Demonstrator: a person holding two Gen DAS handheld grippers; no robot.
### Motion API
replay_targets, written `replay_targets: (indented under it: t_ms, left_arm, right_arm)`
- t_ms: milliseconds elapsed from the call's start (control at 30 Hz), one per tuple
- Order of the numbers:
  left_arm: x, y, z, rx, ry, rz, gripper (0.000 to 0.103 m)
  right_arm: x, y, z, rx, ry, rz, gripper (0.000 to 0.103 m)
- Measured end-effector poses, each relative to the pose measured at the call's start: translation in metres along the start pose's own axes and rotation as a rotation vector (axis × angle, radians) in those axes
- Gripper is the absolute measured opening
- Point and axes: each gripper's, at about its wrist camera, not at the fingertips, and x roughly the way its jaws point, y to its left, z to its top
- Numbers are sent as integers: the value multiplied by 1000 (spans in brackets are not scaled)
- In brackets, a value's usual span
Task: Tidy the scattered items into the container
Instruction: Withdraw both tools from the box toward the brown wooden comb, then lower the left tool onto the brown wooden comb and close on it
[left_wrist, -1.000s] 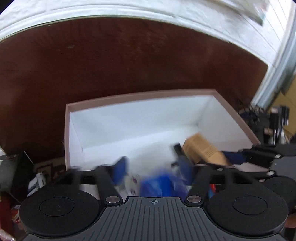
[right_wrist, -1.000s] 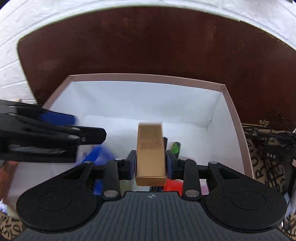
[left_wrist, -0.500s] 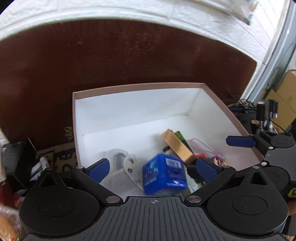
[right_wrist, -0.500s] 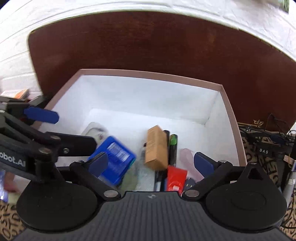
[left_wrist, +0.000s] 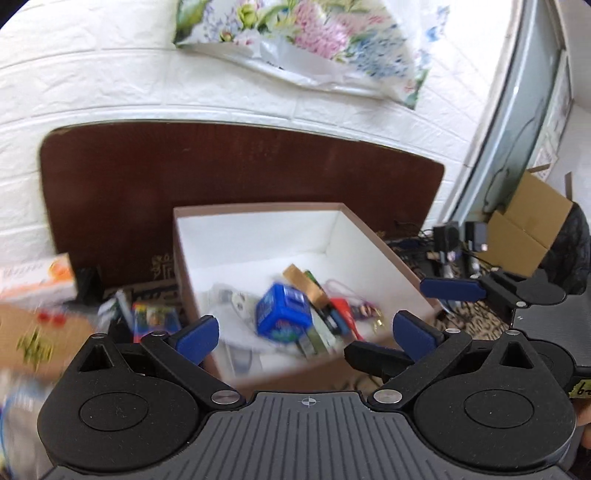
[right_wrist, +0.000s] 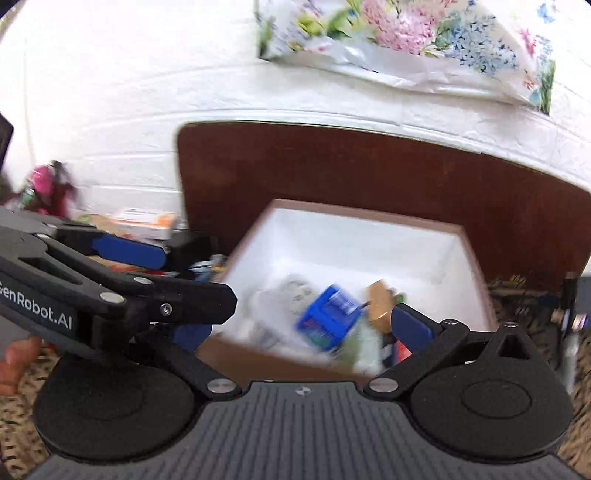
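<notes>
i am holding both the left gripper (left_wrist: 303, 328) and right gripper (right_wrist: 301, 326) wide open, empty; the right's jaws have just been opening. risk: clipping the container (left_wrist: 384, 251) rim or the other gripper while reaching for leftover items (left_wrist: 155, 317).

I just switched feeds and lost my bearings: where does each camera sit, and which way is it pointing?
Left wrist: on the left gripper, looking forward and down into the box against the white wall; its own open fingers show, with the right gripper at right.
Right wrist: on the right gripper, facing the same box from further right; its own open, empty fingers show, with the left gripper and a fingertip at left.
Shared: box, blue cube, tan carton, floral cloth.
</notes>
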Motion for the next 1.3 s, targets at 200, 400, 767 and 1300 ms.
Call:
replay_targets:
  t_ms: [200,400,767,1300]
  left_arm:
    - [-27,5,-98,33,23,49,103]
    - [-13,24,-164,-37,145,81,95]
    - [-16,54,-160,-147,128,105,90]
    - [-32,88,-175,-151,178,118,90]
  right_arm:
    - [-9,27,-91,97,35,13,102]
    - [19,41,-152,171,168,25,93]
    - [46,56,-149,135,181,39,93]
    - [28,130,-176,-282,117,295,88]
